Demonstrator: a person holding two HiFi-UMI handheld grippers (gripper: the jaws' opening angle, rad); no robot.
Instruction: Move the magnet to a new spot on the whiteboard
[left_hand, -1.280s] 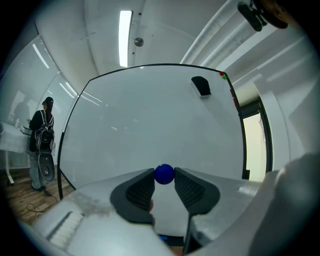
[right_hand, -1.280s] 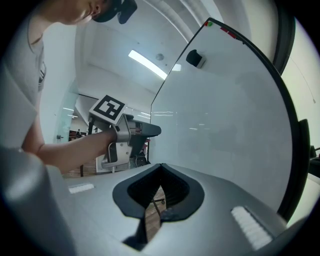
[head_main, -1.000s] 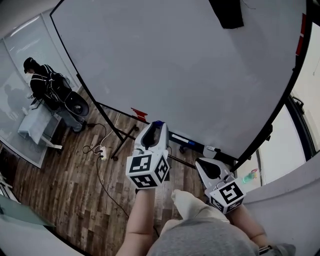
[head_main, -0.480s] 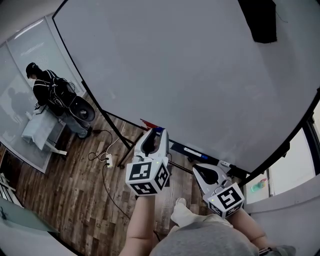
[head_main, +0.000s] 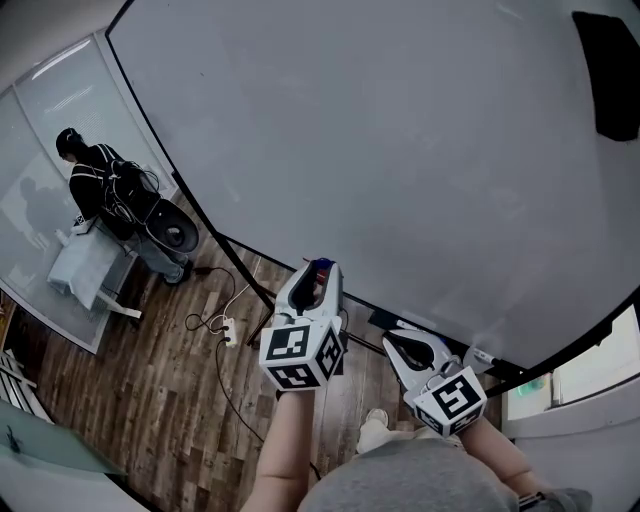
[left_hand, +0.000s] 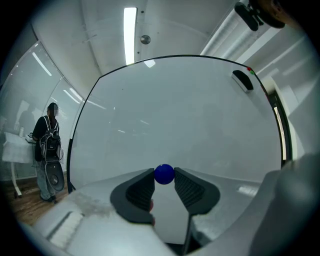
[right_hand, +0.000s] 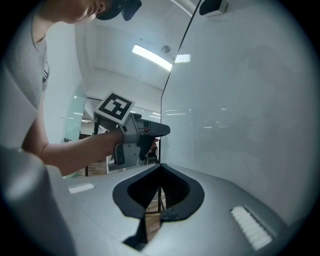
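Whiteboard (head_main: 400, 150) fills the head view: smooth, glossy, black-framed, upright on a stand. Left gripper (head_main: 318, 272), at 6 o'clock near the board's lower edge, pinches the magnet (left_hand: 164, 174) at the tips of its ribbed dark pads; it seems clear of the board surface, probably mid-carry. Right gripper (head_main: 392, 340), at 5 o'clock, is pressed together on nothing, apparently idle. The magnet is a small, glossy blue ball.

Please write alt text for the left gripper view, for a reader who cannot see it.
The left gripper grips a small blue ball magnet between its dark jaws, in front of a large blank whiteboard. A person in dark clothes stands at far left; a black eraser sits at the board's upper right.
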